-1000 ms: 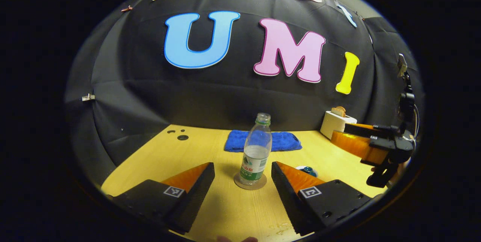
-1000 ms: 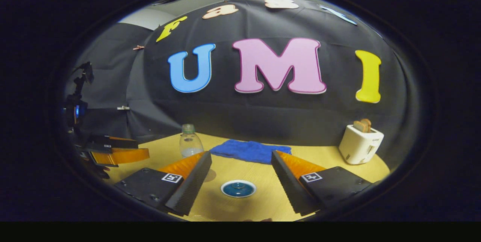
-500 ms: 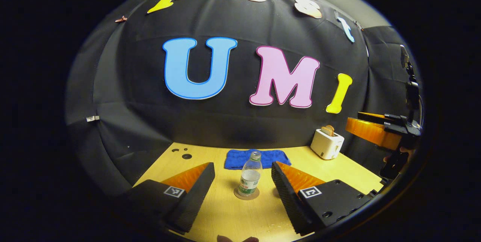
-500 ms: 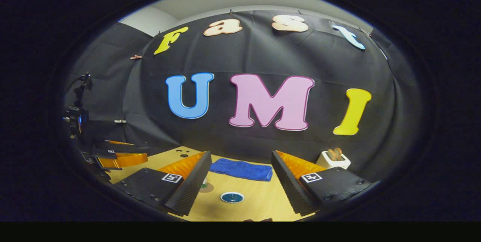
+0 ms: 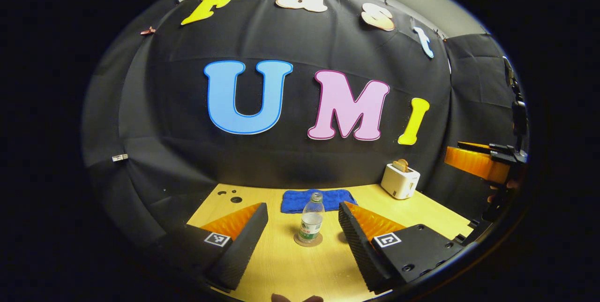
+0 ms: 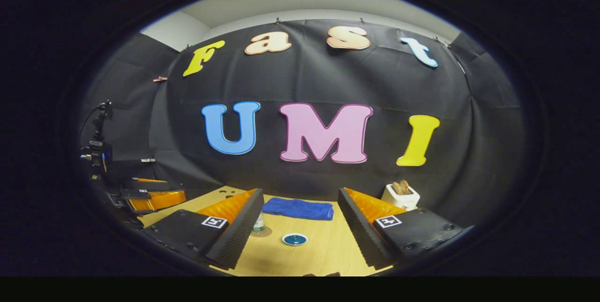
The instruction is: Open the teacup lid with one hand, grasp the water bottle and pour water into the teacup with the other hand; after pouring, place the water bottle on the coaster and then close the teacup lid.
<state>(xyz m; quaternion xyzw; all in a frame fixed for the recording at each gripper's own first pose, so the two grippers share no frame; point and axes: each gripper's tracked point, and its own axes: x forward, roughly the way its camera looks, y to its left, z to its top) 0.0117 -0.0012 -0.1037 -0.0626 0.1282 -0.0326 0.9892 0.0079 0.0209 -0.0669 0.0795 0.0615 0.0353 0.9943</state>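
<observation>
Hand-held grippers (image 5: 302, 227) (image 6: 300, 220) spread, water bottle (image 5: 311, 218) between

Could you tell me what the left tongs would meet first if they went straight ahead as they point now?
Probably the water bottle, upright on its coaster, centred between the open left tongs; the blue towel lies behind it. Depth is uncertain.

Both cams high, well back from table (image 5: 290, 269), facing booth wall. Left gripper view sits left, right gripper view right. Shared: water bottle (image 5: 311, 217) (image 6: 258, 223), blue towel (image 5: 318, 200) (image 6: 298, 209), toaster (image 5: 400, 180) (image 6: 401, 195).
</observation>
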